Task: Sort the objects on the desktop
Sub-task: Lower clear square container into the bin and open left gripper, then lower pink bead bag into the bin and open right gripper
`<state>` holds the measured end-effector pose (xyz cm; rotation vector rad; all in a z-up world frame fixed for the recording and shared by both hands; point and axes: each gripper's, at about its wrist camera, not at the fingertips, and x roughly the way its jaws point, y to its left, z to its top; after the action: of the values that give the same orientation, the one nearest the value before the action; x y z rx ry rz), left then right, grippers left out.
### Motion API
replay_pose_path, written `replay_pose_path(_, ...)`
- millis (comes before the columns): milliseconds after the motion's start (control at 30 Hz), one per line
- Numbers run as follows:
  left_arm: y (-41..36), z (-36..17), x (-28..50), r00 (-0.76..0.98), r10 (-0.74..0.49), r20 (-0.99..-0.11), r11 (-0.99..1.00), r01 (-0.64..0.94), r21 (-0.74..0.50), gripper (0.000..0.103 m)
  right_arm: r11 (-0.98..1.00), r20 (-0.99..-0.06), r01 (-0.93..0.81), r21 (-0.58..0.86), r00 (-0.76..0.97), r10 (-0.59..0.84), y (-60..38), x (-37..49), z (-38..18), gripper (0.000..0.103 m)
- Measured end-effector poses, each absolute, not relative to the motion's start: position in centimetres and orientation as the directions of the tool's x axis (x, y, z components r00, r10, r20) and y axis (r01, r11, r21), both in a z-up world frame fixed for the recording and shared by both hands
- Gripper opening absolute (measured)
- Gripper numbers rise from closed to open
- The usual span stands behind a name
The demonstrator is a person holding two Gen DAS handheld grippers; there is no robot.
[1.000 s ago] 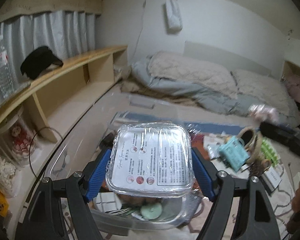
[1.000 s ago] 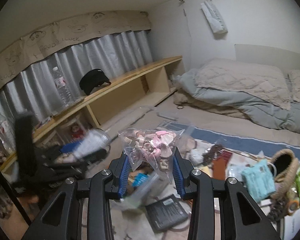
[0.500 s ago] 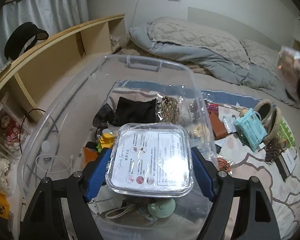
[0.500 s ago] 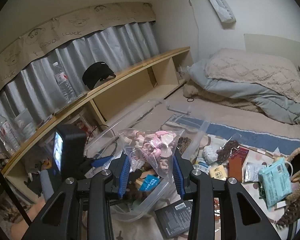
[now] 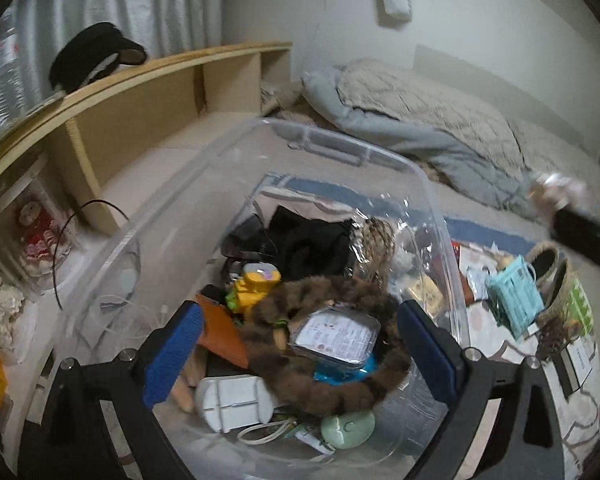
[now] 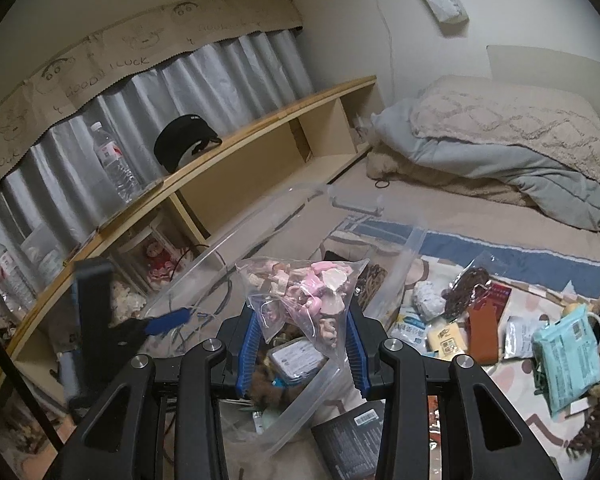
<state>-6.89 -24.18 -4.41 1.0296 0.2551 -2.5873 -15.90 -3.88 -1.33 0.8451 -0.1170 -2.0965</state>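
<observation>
Below my released left tongs the clear bin holds a wrapped box on a brown fur piece. Only my right view shows my right tongs clenched on a bag of pink pieces.

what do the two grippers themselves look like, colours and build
Both match: the left gripper and right gripper have matte black angular frames with silver round bolts at the joints and ribbed royal-blue finger pads. No cables, markings or sleeves show.
</observation>
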Motion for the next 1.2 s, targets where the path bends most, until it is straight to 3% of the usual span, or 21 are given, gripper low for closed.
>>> replay_pose_path(567,-27.9,-1.8,-2.3,-0.727,-0.309,-0.614,-0.877,0.468,-0.113,0.098,-0.727,-0.718,0.635,0.259,-0.377,-0.585,-13.6,-21.0,-5.8,0.039)
replay_pose_path(767,-28.0,-1.8,-2.7,-0.73,-0.303,-0.613,-0.878,0.464,-0.119,0.098,-0.758,-0.743,0.613,0.222,-0.397,-0.539,-15.1,-22.3,-6.5,0.04)
replay_pose_path(800,-28.0,-1.9,-2.8,-0.729,-0.301,-0.615,-0.878,0.464,-0.119,0.098,-0.762,-0.749,0.604,0.234,-0.387,-0.537,-15.3,-22.7,-6.6,0.045)
replay_pose_path(900,-28.0,-2.1,-3.1,-0.722,-0.304,-0.622,-0.88,0.463,-0.107,0.098,-0.769,-0.728,0.589,0.247,-0.411,-0.548,-15.1,-22.9,-6.5,0.076)
replay_pose_path(1200,-27.0,-2.3,-3.2,-0.724,-0.322,-0.61,-0.896,0.442,-0.051,0.098,-0.744,-0.672,0.614,0.265,-0.436,-0.599,-13.6,-22.1,-5.5,0.078)
